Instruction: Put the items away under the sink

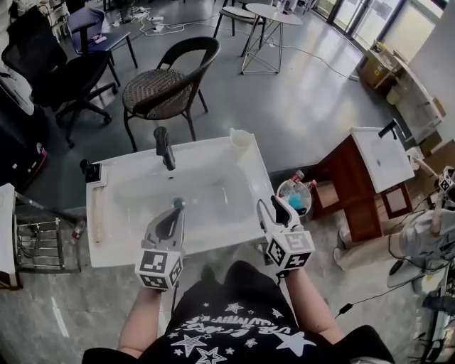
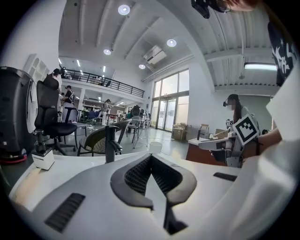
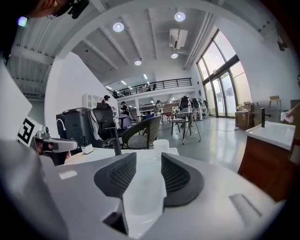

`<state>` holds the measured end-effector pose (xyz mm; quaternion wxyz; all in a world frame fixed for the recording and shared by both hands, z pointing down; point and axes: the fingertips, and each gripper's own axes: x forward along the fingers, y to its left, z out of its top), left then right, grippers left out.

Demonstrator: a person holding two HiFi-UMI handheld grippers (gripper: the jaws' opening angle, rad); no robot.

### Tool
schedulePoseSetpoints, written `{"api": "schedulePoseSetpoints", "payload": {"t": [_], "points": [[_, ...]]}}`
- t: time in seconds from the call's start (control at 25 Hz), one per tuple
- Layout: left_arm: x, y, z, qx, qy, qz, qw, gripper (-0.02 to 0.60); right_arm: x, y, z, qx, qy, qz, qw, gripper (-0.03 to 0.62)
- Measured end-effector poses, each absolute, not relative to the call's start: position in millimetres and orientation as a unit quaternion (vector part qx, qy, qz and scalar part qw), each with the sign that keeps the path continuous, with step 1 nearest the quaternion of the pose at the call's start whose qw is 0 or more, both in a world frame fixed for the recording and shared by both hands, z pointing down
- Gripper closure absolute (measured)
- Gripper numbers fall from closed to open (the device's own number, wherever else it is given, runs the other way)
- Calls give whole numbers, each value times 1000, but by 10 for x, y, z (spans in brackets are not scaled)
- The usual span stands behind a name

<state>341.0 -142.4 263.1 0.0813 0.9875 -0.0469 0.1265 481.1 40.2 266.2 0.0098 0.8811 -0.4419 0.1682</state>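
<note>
While the cup (image 1: 240, 138) stands upright, left hand-held gripper (image 1: 176, 207) is closed, right hand-held gripper (image 1: 272, 205) narrowly parted.

We see a large open office hall that looks like a test lab. Office chairs (image 1: 60, 71), a wicker chair (image 1: 167, 85) and a round table (image 1: 274, 14) stand on a grey floor with loose cables (image 1: 170, 28). A free-standing white sink (image 1: 114, 249) and a second sink (image 1: 380, 160) stand among them. There are tall windows (image 3: 220, 79) and a mezzanine railing (image 3: 154, 86).
</note>
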Motion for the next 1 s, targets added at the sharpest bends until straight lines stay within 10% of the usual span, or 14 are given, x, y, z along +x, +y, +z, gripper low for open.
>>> {"api": "schedulePoseSetpoints", "payload": {"t": [0.36, 1.0], "points": [[3906, -1532, 2547, 987, -68, 124, 73, 572, 5459, 112, 2709, 884, -446, 141, -22, 201], [4850, -1706, 2458, 984, -119, 101, 88, 572, 6267, -638, 3205, 818, -548, 174, 16, 183]]}}
